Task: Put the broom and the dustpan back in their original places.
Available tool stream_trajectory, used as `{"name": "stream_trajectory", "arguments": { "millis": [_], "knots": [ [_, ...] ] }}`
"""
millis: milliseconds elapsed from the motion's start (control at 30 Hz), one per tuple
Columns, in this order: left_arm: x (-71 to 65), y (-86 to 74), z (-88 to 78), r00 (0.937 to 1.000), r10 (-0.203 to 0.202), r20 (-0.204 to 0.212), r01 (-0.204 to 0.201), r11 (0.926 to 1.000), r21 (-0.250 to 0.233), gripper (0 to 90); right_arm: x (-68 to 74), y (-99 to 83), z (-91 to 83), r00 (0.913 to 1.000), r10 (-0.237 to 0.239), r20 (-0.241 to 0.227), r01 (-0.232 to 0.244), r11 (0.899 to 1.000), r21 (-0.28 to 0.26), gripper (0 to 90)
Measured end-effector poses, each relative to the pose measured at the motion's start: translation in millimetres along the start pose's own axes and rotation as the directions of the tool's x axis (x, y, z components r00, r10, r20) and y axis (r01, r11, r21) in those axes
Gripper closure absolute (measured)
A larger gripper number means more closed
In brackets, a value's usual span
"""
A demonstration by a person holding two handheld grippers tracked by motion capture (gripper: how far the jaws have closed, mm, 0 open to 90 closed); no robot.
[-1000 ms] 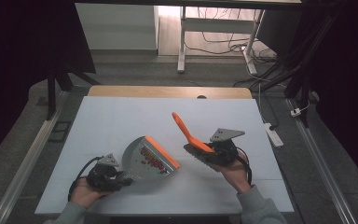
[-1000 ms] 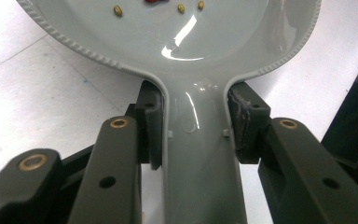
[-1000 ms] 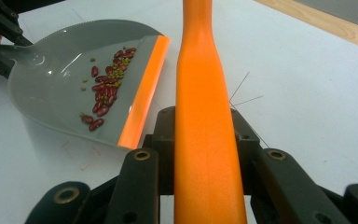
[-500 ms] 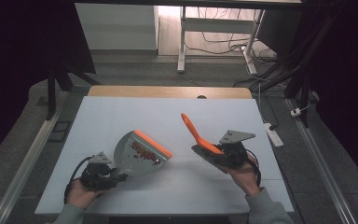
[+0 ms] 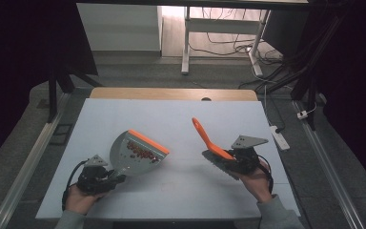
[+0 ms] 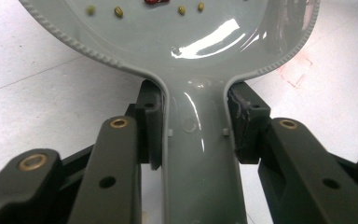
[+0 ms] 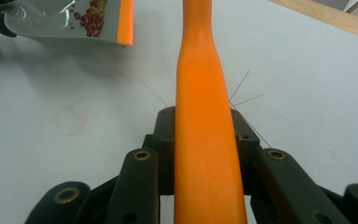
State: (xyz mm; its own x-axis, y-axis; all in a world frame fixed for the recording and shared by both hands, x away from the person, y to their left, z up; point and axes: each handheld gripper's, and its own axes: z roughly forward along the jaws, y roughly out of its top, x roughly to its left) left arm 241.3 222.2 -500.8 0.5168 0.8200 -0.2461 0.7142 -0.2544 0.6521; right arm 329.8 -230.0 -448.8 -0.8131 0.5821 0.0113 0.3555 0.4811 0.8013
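A grey dustpan [image 5: 132,155] with an orange lip [image 5: 147,141] is held tilted above the white table [image 5: 181,119], with red and greenish beans [image 5: 142,151] lying in it. My left gripper [image 5: 113,177] is shut on the pan's handle [image 6: 196,154], its pads pressing both sides, and several beans [image 6: 117,11] show on the pan floor. My right gripper [image 5: 232,160] is shut on an orange hand brush [image 5: 204,136]; the handle [image 7: 204,107] points up and left, and the bristles [image 5: 215,168] hang just above the table. The right gripper view also catches the dustpan [image 7: 51,18] and its beans [image 7: 93,14] at the upper left.
The table's back edge is a wooden strip [image 5: 171,93]. A white power strip [image 5: 279,136] lies off the right side. Metal rails run along both sides, and desk legs with cables stand behind. A faint red square mark [image 7: 69,120] is on the table surface.
The dustpan has shifted left and tipped up, lip higher, beans still inside. The brush and right hand have moved a little to the right, away from the pan.
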Motion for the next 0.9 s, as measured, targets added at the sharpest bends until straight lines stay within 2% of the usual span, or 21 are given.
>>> {"name": "stream_trajectory", "arguments": {
  "millis": [200,367,567,700,900],
  "knots": [
    [1.8,-1.7,-1.8,0.9998,-0.02,-0.006,0.02,0.9998,-0.007,61.6,-2.1,-4.1,-1.2,1.0,0.006,-0.002,-0.006,1.0,0.012,70.9],
    [0.2,-8.0,-2.4,0.9973,-0.069,-0.025,0.068,0.9975,-0.017,61.6,-4.7,-4.1,-0.7,0.9998,0.005,-0.019,-0.004,1.0,0.017,70.9],
    [-0.9,-10.5,-4.6,0.9881,-0.134,-0.075,0.132,0.9907,-0.035,61.6,-4.0,-7.3,4.7,0.9991,0.011,-0.04,-0.01,0.999,0.036,70.8],
    [0.0,-11.4,-4.0,0.9818,-0.154,-0.111,0.151,0.9879,-0.037,61.6,-3.7,-9.2,7.1,0.9984,0.016,-0.054,-0.013,0.999,0.046,70.8],
    [2.7,-14.0,-3.5,0.9704,-0.196,-0.141,0.191,0.9805,-0.049,61.6,-6.5,-14.2,8.7,0.9967,0.058,-0.057,-0.054,0.997,0.058,70.8]
  ]
}}
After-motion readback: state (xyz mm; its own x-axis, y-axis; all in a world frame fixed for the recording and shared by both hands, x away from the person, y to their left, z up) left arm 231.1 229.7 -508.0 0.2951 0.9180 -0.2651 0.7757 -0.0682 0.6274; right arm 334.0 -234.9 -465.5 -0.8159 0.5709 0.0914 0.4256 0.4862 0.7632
